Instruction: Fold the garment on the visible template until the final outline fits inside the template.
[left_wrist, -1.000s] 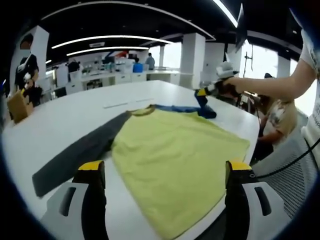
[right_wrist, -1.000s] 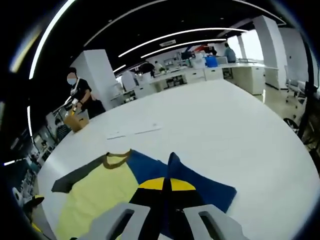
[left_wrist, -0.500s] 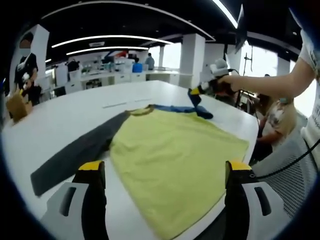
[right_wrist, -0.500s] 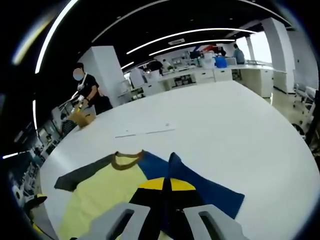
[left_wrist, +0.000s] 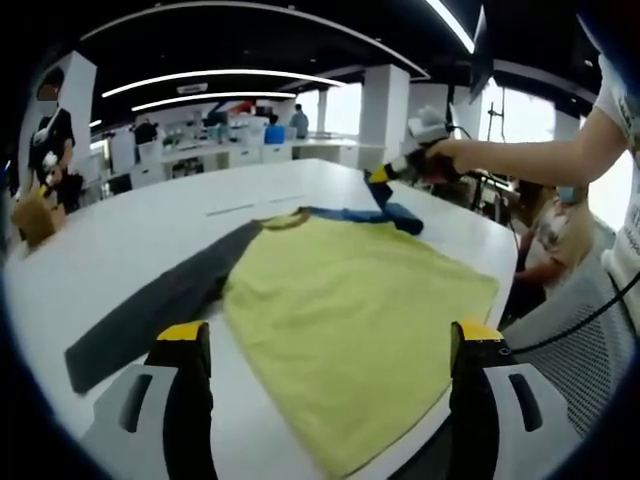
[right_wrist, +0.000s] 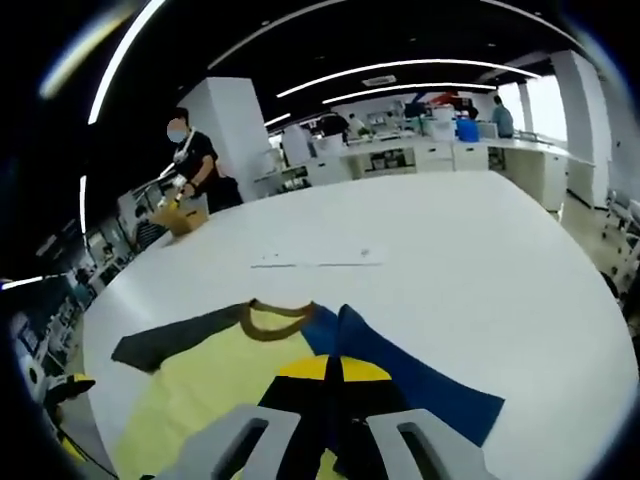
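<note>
1 shirt (left_wrist: 340, 320) on table (left_wrist: 130, 240); R gripper (right_wrist: 330, 375) clamps blue sleeve (right_wrist: 420, 385); L gripper (left_wrist: 330, 340) jaws apart.

yellow-green garment (left_wrist: 350, 310), one grey sleeve (left_wrist: 150, 310), one blue sleeve (right_wrist: 420, 385).

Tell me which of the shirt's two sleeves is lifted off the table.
The blue sleeve: the right tongs pinch its end and hold it raised. The grey sleeve lies flat and spread on the white table, untouched.
</note>
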